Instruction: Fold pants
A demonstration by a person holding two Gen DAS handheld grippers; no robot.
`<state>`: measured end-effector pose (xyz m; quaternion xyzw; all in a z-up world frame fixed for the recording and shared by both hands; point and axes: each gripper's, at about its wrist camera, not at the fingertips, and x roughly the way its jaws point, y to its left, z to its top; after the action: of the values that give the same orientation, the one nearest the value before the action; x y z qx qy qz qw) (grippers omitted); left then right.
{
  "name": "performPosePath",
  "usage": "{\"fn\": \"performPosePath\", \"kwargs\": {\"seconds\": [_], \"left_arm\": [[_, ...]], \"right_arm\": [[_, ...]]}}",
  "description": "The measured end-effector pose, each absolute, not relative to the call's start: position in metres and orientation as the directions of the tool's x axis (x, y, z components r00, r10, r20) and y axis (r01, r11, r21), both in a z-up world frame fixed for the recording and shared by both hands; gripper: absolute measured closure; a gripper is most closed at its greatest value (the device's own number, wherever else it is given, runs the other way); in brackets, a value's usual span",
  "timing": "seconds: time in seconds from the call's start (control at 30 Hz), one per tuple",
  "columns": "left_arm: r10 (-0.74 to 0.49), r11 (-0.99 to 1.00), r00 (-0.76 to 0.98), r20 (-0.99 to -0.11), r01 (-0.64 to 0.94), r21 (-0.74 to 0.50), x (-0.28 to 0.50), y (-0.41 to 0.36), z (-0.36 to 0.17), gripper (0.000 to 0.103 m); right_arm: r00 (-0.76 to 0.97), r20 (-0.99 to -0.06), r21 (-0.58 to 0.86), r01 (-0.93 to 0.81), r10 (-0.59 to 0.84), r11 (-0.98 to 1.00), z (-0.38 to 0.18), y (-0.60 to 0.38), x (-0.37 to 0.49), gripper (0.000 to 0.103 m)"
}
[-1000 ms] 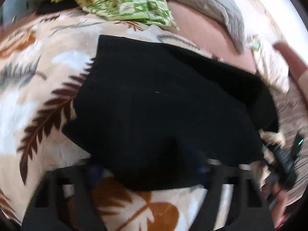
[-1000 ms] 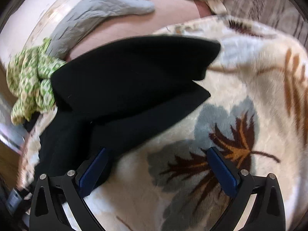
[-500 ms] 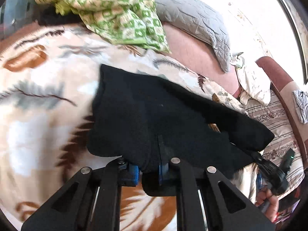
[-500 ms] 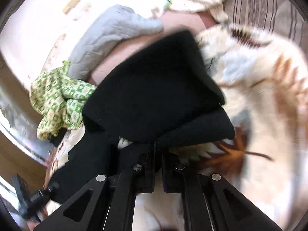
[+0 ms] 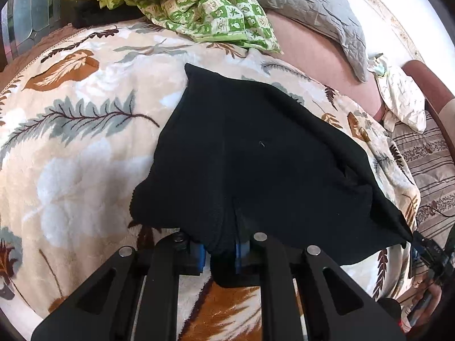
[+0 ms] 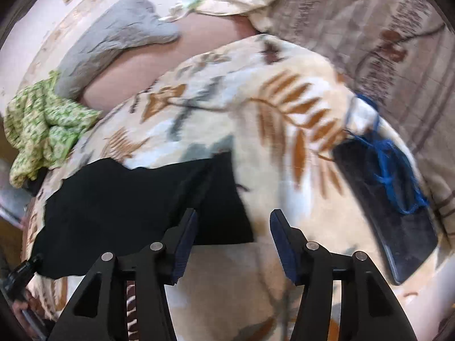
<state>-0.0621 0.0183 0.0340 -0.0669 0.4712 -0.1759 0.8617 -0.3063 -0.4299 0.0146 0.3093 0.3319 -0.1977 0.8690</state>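
The left gripper [image 5: 220,251] sits low at the near edge of the black fleece pants [image 5: 264,164], its blue-padded fingers [image 5: 199,253] clenched on a bunched fold of the dark cloth. From that pinch the pants spread away over the cream plush blanket printed with brown and grey leaves [image 5: 74,142], a far corner pointing up toward the head of the bed and another stretching out to the right edge of the left wrist view, where the other black tool reaches it.

The right gripper [image 6: 231,244] hovers over the same blanket [image 6: 284,113] with its blue pads [image 6: 184,241] spread wide apart and nothing between them; the left pad lies just over the near right corner of the pants [image 6: 136,207], while the right one is above bare blanket.

Around them, a crumpled green-and-white checked cloth [image 5: 199,2] lies at the top of the blanket, a grey quilted pillow [image 5: 318,8] beside it. To the right in the right wrist view, a dark flat rectangular object with blue yarn tied around it [image 6: 389,199] rests on the blanket, well apart from the pants.
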Motion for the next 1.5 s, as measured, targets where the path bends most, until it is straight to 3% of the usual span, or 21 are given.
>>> {"fn": "performPosePath", "kwargs": {"seconds": [0.13, 0.2, 0.47, 0.53, 0.57, 0.6, 0.83, 0.87, 0.93, 0.97, 1.07, 1.1, 1.17, 1.27, 1.43, 1.47, 1.5], "left_arm": [[-0.358, 0.932, 0.493, -0.793, 0.230, -0.278, -0.060, 0.018, 0.032, 0.091], [-0.358, 0.933, 0.496, -0.791, 0.229, -0.278, -0.060, 0.018, 0.033, 0.091], [-0.348, 0.936, 0.491, -0.799, 0.228, -0.267, -0.058, 0.017, 0.030, 0.090], [-0.347, 0.936, 0.487, -0.801, 0.227, -0.267, -0.057, 0.016, 0.030, 0.090], [-0.347, 0.936, 0.486, -0.802, 0.226, -0.269, -0.057, 0.016, 0.030, 0.090], [-0.347, 0.937, 0.486, -0.803, 0.224, -0.269, -0.057, 0.016, 0.030, 0.090], [-0.334, 0.941, 0.482, -0.810, 0.225, -0.254, -0.055, 0.012, 0.030, 0.090], [-0.331, 0.941, 0.482, -0.811, 0.226, -0.251, -0.054, 0.011, 0.030, 0.090], [-0.330, 0.942, 0.482, -0.812, 0.224, -0.250, -0.053, 0.010, 0.030, 0.090], [-0.330, 0.942, 0.481, -0.812, 0.221, -0.252, -0.053, 0.010, 0.030, 0.090], [-0.334, 0.941, 0.474, -0.815, 0.216, -0.260, -0.052, 0.011, 0.028, 0.090], [-0.336, 0.940, 0.472, -0.815, 0.215, -0.263, -0.052, 0.012, 0.028, 0.090], [-0.340, 0.939, 0.471, -0.814, 0.215, -0.268, -0.052, 0.013, 0.028, 0.090], [-0.343, 0.938, 0.470, -0.813, 0.212, -0.273, -0.053, 0.014, 0.028, 0.090], [-0.332, 0.943, 0.479, -0.813, 0.199, -0.269, -0.056, 0.014, 0.028, 0.089], [-0.331, 0.943, 0.481, -0.812, 0.196, -0.268, -0.057, 0.014, 0.028, 0.089], [-0.331, 0.943, 0.482, -0.811, 0.195, -0.269, -0.057, 0.015, 0.028, 0.089]], "right_arm": [[0.752, -0.659, 0.415, 0.389, -0.024, 0.823, 0.026, -0.395, -0.274, 0.041], [0.745, -0.664, 0.316, 0.356, -0.064, 0.879, 0.031, -0.374, -0.257, 0.027], [0.670, -0.734, 0.004, 0.167, -0.111, 0.986, 0.025, -0.324, -0.204, 0.028], [0.637, -0.758, -0.077, 0.128, -0.142, 0.989, 0.018, -0.320, -0.192, 0.044], [0.618, -0.772, -0.096, 0.121, -0.151, 0.988, 0.015, -0.323, -0.186, 0.083], [0.601, -0.782, -0.110, 0.129, -0.166, 0.986, 0.015, -0.329, -0.178, 0.099], [0.680, -0.629, -0.160, 0.360, -0.376, 0.919, 0.070, -0.390, -0.117, 0.098], [0.692, -0.597, -0.165, 0.389, -0.406, 0.906, 0.075, -0.398, -0.105, 0.095], [0.697, -0.590, -0.115, 0.427, -0.407, 0.897, 0.075, -0.414, -0.085, 0.073], [0.686, -0.622, -0.071, 0.432, -0.379, 0.899, 0.073, -0.423, -0.080, 0.055], [0.702, -0.649, 0.046, 0.421, -0.294, 0.906, 0.073, -0.437, -0.105, 0.048], [0.693, -0.650, 0.034, 0.436, -0.311, 0.899, 0.072, -0.440, -0.128, 0.035], [0.656, -0.657, -0.015, 0.481, -0.371, 0.877, 0.068, -0.445, -0.162, 0.021], [0.620, -0.684, 0.020, 0.543, -0.385, 0.839, 0.049, -0.461, -0.222, 0.021], [0.645, -0.744, 0.312, 0.566, -0.174, 0.763, 0.000, -0.482, -0.267, 0.021], [0.650, -0.747, 0.344, 0.558, -0.140, 0.755, -0.011, -0.481, -0.266, 0.024], [0.655, -0.746, 0.359, 0.548, -0.121, 0.755, -0.018, -0.479, -0.265, 0.038]]}}
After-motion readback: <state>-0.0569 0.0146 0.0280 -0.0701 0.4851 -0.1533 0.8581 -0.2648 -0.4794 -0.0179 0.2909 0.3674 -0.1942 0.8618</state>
